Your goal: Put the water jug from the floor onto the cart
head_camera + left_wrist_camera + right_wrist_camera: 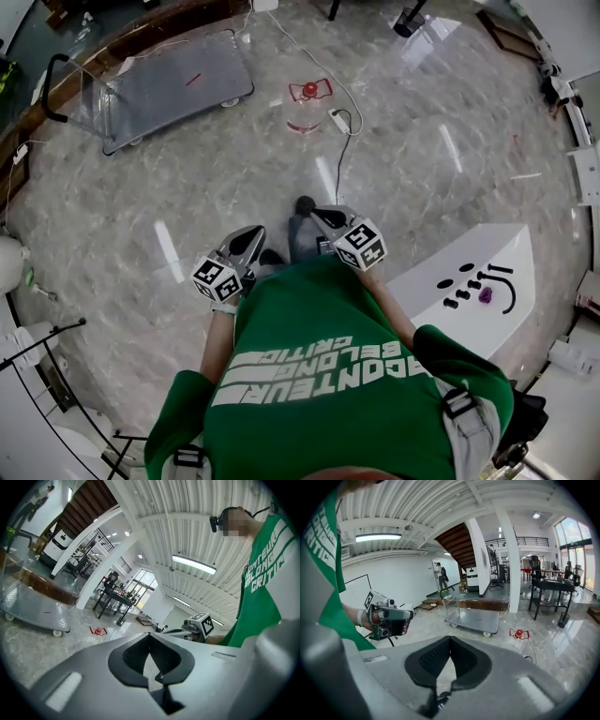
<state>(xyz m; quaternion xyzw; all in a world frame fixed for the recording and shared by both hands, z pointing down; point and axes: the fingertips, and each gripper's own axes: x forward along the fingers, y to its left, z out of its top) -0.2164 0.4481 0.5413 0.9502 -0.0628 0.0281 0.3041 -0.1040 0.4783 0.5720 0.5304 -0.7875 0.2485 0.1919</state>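
Jaws on left gripper (150, 635) and right gripper (449, 640) meet, empty.

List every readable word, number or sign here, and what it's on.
"...ONTEUR BELONG CRITIC": white print on the person's green shirt; its first letters are unclear.
Cubes on the left gripper and right gripper: square marker patterns, no words.
On the cart and water jug: nothing readable.

Short-sleeved green shirt (309, 314), white lettering (323, 370)
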